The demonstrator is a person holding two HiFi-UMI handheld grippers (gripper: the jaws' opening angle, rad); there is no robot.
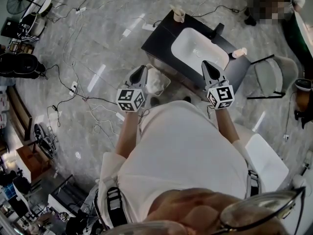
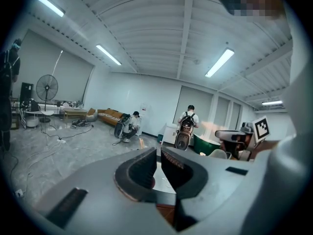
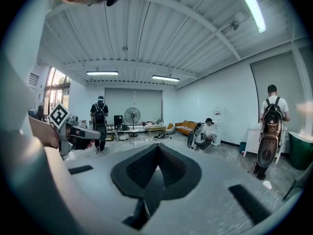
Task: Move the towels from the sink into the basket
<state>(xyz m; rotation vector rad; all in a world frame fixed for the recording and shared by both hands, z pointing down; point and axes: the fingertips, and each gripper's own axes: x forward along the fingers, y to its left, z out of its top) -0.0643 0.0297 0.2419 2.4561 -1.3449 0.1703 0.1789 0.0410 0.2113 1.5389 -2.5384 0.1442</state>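
From the head view, the white sink (image 1: 198,48) is set in a dark counter (image 1: 159,38), and I see no towel in its basin. A pale basket (image 1: 165,84) stands on the floor against the counter's near side, with white towel cloth (image 1: 154,81) in it. My left gripper (image 1: 142,68) hovers over the basket's left edge and is shut with nothing held. My right gripper (image 1: 205,62) hangs above the sink's near rim, also shut and empty. The left gripper (image 2: 158,153) and right gripper (image 3: 156,148) both point out across the room.
A cup (image 1: 179,15) stands on the counter's far corner, a black tap (image 1: 217,31) behind the basin, and a small bottle (image 1: 239,53) at its right. A grey chair (image 1: 274,75) is right of the counter. Cables (image 1: 73,87) trail over the floor. People (image 2: 188,126) and a fan (image 3: 131,116) stand further off.
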